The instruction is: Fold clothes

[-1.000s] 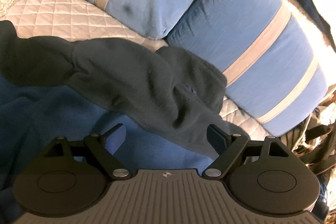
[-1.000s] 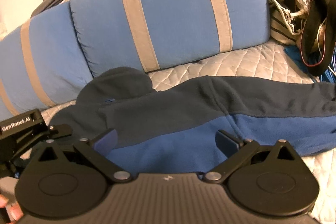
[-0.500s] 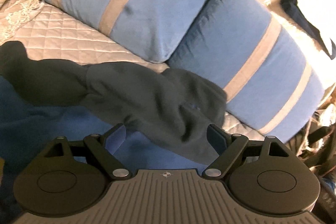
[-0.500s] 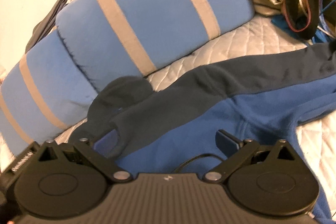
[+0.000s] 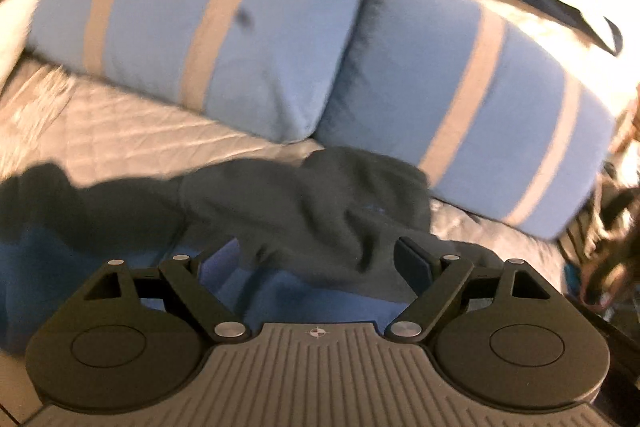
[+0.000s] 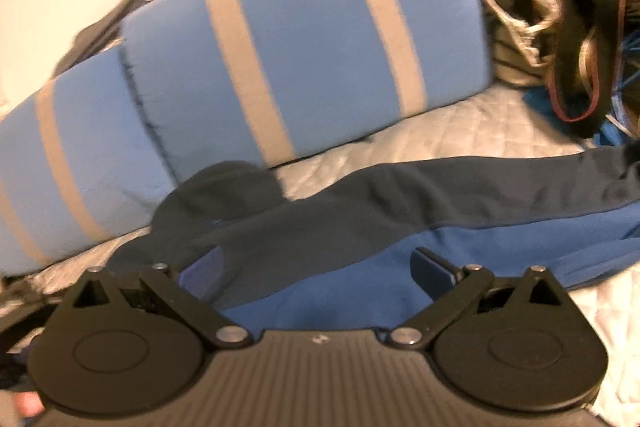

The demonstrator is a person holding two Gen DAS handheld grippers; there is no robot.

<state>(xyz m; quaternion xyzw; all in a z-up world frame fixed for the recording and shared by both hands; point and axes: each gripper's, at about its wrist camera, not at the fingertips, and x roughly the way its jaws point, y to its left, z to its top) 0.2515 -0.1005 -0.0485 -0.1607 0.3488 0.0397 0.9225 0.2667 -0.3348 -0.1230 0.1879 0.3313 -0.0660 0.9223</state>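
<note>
Two hand-held tools hover over a blue and charcoal fleece top (image 6: 360, 267) spread across a quilted bed (image 6: 460, 131), the garment not yet folded. Nearest the lens, the left tool (image 5: 316, 263) has its jaws set wide apart with nothing clamped between them; only the fleece's bright blue body lies beneath, and the dark collar end (image 5: 320, 203) bunches just ahead of the fingers. The right tool (image 6: 320, 271) is likewise spread and empty, poised over the seam where charcoal meets blue, apparently so each tool can take its own side of the top for a first fold. One dark sleeve (image 6: 500, 183) trails away to the right in the right wrist view, laid out flat on the quilt. Beyond the garment, two blue pillows (image 5: 224, 39) with tan stripes lean side by side along the head of the bed. A heap of bags and straps (image 6: 568, 35) sits at the far right; what they hold cannot be made out.
</note>
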